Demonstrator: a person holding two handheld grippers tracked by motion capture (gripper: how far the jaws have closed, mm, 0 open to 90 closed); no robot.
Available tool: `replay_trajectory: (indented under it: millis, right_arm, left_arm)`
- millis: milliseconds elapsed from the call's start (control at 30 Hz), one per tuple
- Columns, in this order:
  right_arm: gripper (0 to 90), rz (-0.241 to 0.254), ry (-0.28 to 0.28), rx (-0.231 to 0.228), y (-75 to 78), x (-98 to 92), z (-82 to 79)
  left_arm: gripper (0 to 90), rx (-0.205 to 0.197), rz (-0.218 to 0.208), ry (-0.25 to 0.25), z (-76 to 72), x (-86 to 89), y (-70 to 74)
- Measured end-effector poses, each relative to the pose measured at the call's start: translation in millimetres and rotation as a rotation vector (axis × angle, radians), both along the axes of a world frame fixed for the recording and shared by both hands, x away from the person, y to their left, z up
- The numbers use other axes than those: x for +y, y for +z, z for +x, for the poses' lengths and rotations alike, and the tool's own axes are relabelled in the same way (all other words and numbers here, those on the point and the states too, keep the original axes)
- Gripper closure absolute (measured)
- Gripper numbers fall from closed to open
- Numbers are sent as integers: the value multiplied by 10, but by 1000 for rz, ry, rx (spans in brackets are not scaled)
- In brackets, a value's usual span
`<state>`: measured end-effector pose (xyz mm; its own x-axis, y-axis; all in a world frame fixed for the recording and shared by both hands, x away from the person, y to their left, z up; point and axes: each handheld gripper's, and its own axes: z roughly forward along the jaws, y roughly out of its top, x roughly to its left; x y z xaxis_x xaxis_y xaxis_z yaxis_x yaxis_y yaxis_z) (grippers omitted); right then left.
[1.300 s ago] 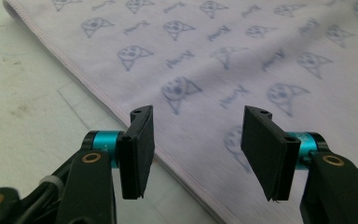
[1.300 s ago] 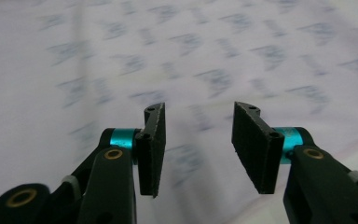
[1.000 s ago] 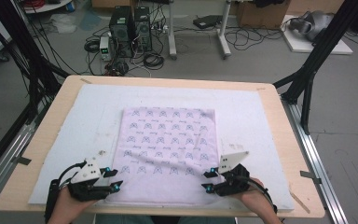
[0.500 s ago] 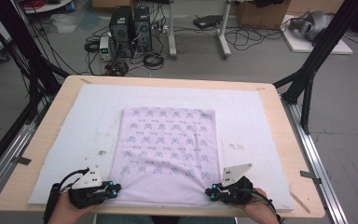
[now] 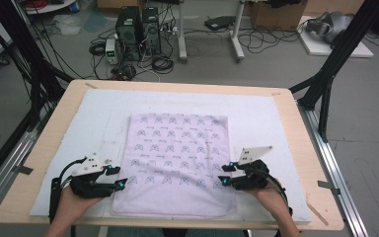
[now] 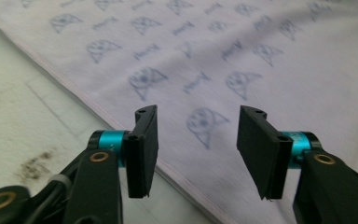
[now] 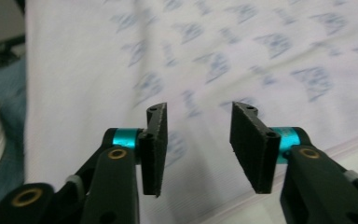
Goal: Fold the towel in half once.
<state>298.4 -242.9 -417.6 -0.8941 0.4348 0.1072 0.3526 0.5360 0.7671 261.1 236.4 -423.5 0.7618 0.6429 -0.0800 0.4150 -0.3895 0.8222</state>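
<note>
A pale lilac cloth (image 5: 177,153) printed with small blue motifs lies flat on the white mat (image 5: 261,118). My left gripper (image 5: 121,183) hovers at the cloth's left edge near its front corner. In the left gripper view that gripper (image 6: 196,140) is open, its jaws having just been opening, and only the cloth (image 6: 261,56) and its hem lie below the gap. My right gripper (image 5: 223,176) sits over the cloth's right side. Its jaws (image 7: 198,140) have also just been opening and hold nothing, with the cloth (image 7: 98,60) flat beneath them.
The mat covers most of a wooden table (image 5: 296,106). Black frame posts (image 5: 325,84) rise at both far corners. Computer towers (image 5: 138,27) and cables lie on the floor beyond. A metal rail (image 5: 335,177) runs along the table's right side.
Half a second ago both grippers were nearer the front edge, shut on the cloth's front corners. Both have let go, opened and moved slightly away from the person; the cloth now lies smoother.
</note>
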Motion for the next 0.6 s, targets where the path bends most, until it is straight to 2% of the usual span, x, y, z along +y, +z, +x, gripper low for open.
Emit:
replay_trajectory:
  millis: [100,133,200,267,467,600]
  right_arm:
    - [480,-1,-47,-14,36,-12,152]
    - [477,10,-54,-4,50,-17,195]
    - [461,11,-64,-25,78,-20,265]
    - [445,13,-75,-31,105,-28,325]
    - [415,11,-89,-41,170,-37,417]
    - [408,3,-89,-39,182,-27,443]
  left_arm:
    - [437,2,-4,26,130,-22,18]
    - [429,5,-10,32,173,-28,22]
    - [420,16,-21,41,246,-44,37]
    - [410,12,-15,46,297,-69,68]
    - [395,-9,-7,33,405,-146,184]
    - [395,-11,-18,36,464,-152,223]
